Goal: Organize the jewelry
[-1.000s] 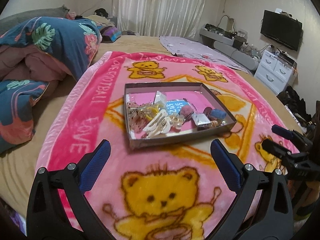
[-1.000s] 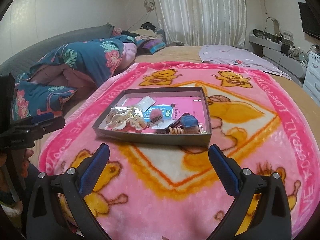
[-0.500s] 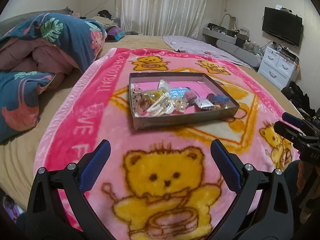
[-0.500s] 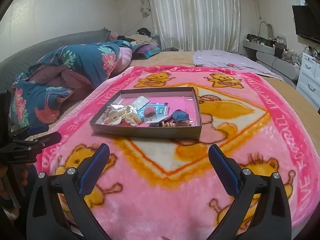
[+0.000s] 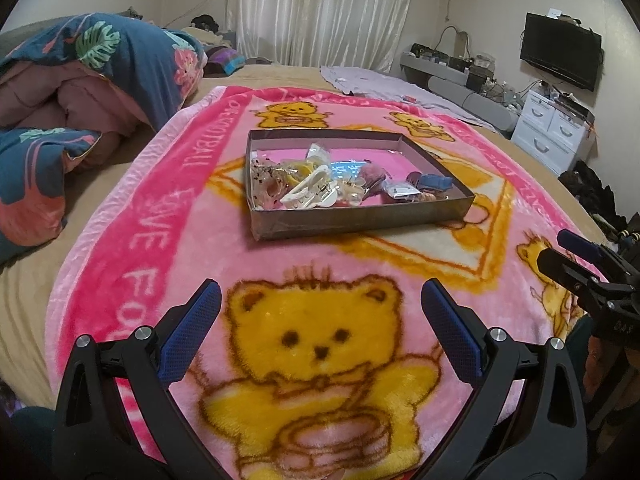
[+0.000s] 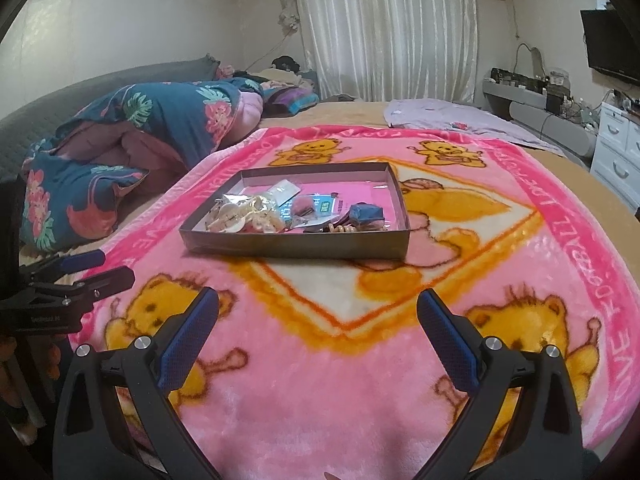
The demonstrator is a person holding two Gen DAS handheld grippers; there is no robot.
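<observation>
A shallow dark cardboard tray (image 5: 360, 222) with a pink floor is lying flat on the pink bear blanket. Jewelry and hair pieces are sitting heaped along its near side: a cream claw clip (image 5: 310, 196), a tangle of gold and pearly bits (image 6: 244, 216), a small blue pouch (image 6: 366, 213), clear packets (image 5: 396, 190) and wooden beads (image 6: 344, 229)

We see a bed (image 5: 36, 280) covered in tan sheeting. On it lie a pink bear-print blanket (image 5: 168, 216), a bunched floral duvet (image 6: 120, 148) and a lilac cloth (image 6: 448, 116). A shallow grey tray (image 5: 352, 222) rests on the blanket.
</observation>
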